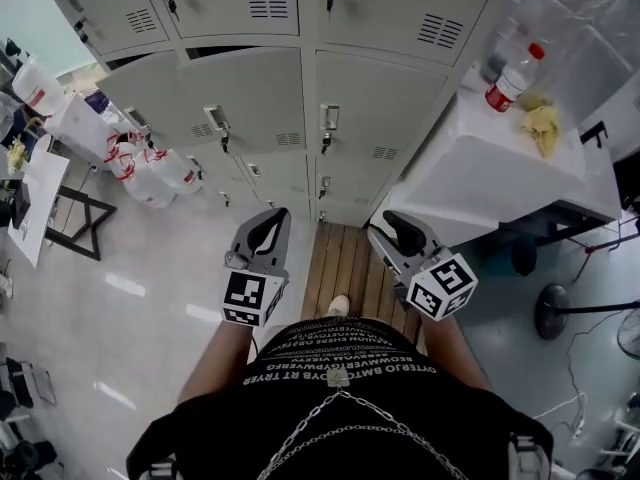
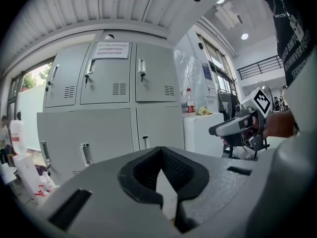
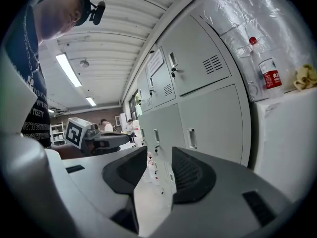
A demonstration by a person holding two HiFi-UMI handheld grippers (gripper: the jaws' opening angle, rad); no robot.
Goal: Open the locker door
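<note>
A bank of grey metal lockers [image 1: 300,98] stands in front of me, all doors closed. The two nearest doors carry handles [image 1: 329,118] with keys hanging from them. My left gripper [image 1: 272,216] is held low near my body, well short of the lockers, its tips together on nothing. It faces the lockers [image 2: 109,78] in the left gripper view, with its pads [image 2: 185,170] meeting at the far end. My right gripper [image 1: 392,220] is at the same height, its jaws apart and empty. A locker handle [image 3: 191,138] shows beyond its pads [image 3: 190,175].
A white cabinet [image 1: 480,183] stands at the right, bearing a red-capped bottle [image 1: 512,78] and a yellow cloth [image 1: 541,128]. A wooden slat platform [image 1: 345,268] lies under my feet. Plastic jugs [image 1: 150,173] and a folding table [image 1: 40,203] are at the left.
</note>
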